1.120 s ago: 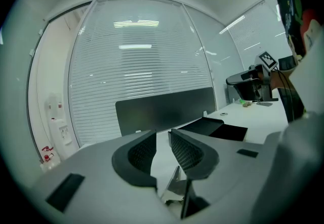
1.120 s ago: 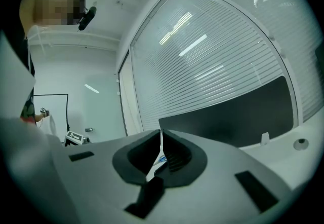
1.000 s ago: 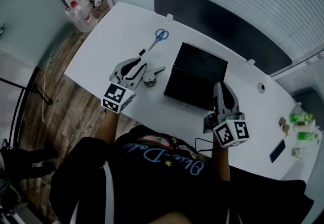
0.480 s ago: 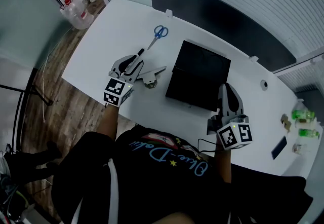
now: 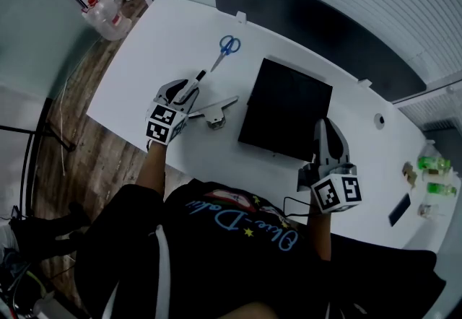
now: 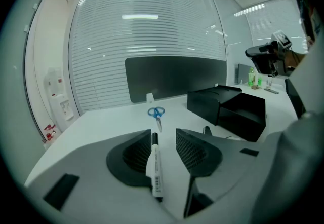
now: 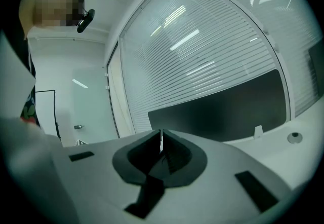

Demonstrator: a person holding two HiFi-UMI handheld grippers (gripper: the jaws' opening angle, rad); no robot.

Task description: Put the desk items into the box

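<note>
A white marker with a black cap (image 6: 155, 167) lies on the white desk (image 5: 166, 36) between the jaws of my left gripper (image 6: 163, 135). Those jaws have just been opening and now stand wide; the marker sits near the left pad with a gap to the right one. In the head view the marker's tip (image 5: 197, 79) pokes out past the left gripper (image 5: 189, 88). Blue-handled scissors (image 5: 228, 45) (image 6: 156, 112) lie beyond it. A grey stapler (image 5: 214, 112) sits just to the right. The open black box (image 5: 286, 111) (image 6: 229, 108) stands mid-desk. My right gripper (image 5: 325, 126) (image 7: 161, 136) is shut and empty, near the box's right corner.
A dark panel (image 5: 317, 22) runs along the desk's far edge. Green bottles (image 5: 433, 166) and a dark flat device (image 5: 397, 211) lie at the far right. Water jugs (image 5: 101, 11) stand on the wooden floor off the desk's left end.
My left gripper has come down and slightly left, its jaws widening around the marker on the desk. The right gripper has stayed by the box.
</note>
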